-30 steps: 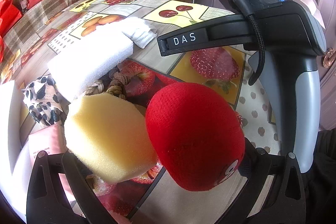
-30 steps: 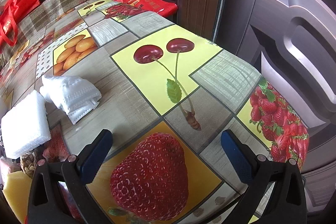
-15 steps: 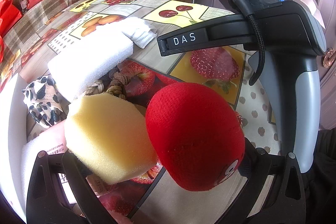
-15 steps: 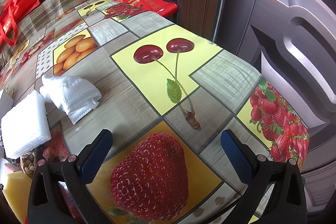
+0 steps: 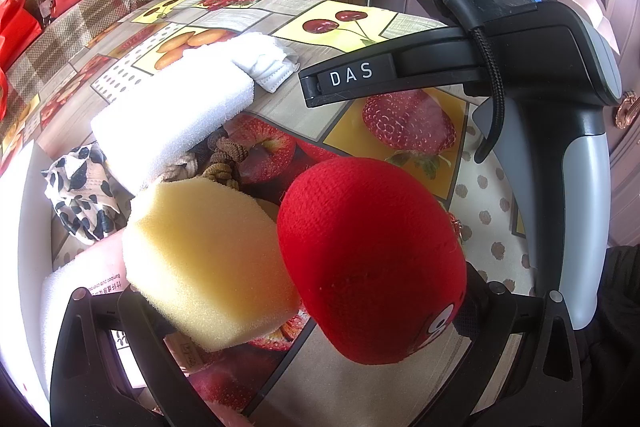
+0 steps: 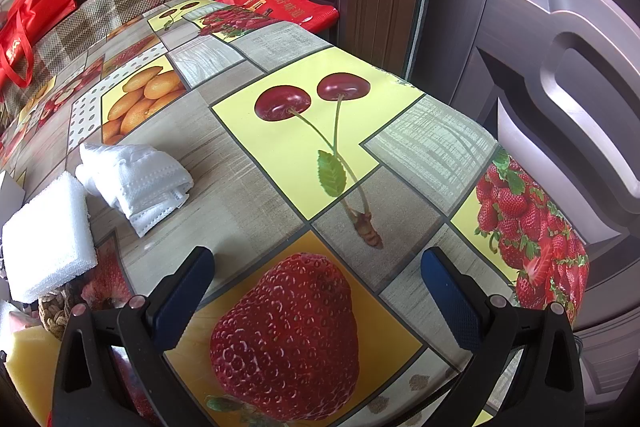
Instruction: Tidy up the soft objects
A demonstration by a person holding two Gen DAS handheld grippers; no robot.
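Tablecloth [image 6: 248,187] unchanged; white sheet [image 5: 24,227] has crept nearer left claw [image 5: 296,311].

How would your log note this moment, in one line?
left gripper: shut on yellow sponge, red plush | right gripper: open, empty

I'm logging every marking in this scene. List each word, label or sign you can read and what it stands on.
"DAS": white letters on the black finger of the right handheld gripper.
"Bamboo pulp …": partly legible small print, with Chinese characters too small to read, on the pale pink packet.
Gold characters on the flat red bag beyond the table: too blurred to read.
White mark on the red tote bag: unreadable.
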